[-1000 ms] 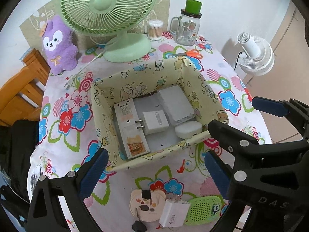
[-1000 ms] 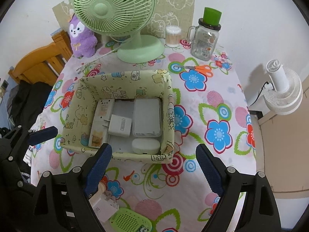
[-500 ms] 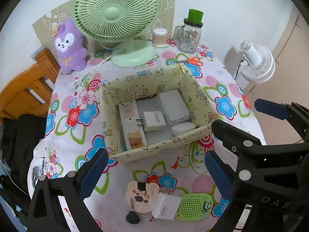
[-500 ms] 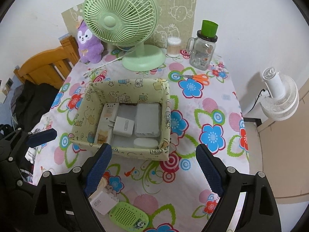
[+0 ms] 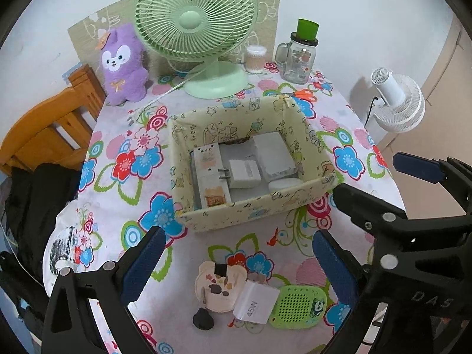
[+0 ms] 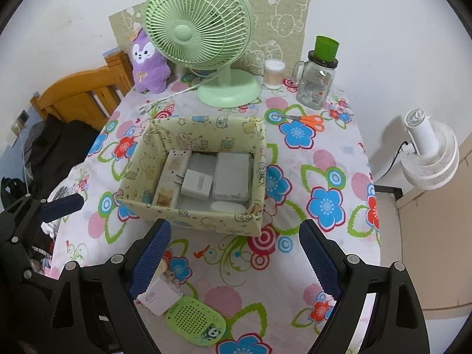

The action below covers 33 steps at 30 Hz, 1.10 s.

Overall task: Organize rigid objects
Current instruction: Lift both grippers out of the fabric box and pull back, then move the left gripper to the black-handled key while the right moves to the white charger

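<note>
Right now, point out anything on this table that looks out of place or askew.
Three small items lie outside the fabric box, overlapping in a heap near the table's front edge: a white charger resting partly on a cream bear-shaped item and against a green perforated case. Orange scissors lie loose.

In the right wrist view, the white charger (image 6: 159, 295) at 7 o'clock is half hidden behind the left finger of the right gripper (image 6: 234, 261), and its label is too small to read. The cream bear-shaped item (image 6: 161, 268) shows only a small edge there. In the fabric box (image 6: 188, 215), the near wall covers part of the white oval case (image 6: 227, 206). The black bundle (image 5: 38, 194) at 9 o'clock in the left wrist view is too dark to identify.
</note>
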### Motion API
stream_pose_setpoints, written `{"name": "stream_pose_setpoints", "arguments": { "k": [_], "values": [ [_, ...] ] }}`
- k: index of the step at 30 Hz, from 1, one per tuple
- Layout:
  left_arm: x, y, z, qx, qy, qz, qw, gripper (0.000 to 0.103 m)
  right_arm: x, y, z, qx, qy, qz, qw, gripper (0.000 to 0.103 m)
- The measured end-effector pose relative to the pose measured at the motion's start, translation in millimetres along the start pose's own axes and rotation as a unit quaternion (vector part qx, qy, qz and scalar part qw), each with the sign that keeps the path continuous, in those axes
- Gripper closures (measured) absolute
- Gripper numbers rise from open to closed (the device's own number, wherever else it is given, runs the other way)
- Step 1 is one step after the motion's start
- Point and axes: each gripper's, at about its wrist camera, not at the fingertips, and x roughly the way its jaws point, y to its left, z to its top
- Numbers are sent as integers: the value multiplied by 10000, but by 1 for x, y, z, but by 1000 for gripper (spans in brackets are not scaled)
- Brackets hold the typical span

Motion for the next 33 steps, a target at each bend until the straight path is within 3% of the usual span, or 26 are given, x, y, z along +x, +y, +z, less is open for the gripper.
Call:
{"name": "stream_pose_setpoints", "arguments": {
  "k": [14,33],
  "values": [
    [9,32,-35,121,99,-59,9999,2,8,23,-32,263,-47,237,9994,13],
    [30,54,-70,216,270,-143,9993,2,30,51,-69,342,97,85,9993,13]
  ]
}}
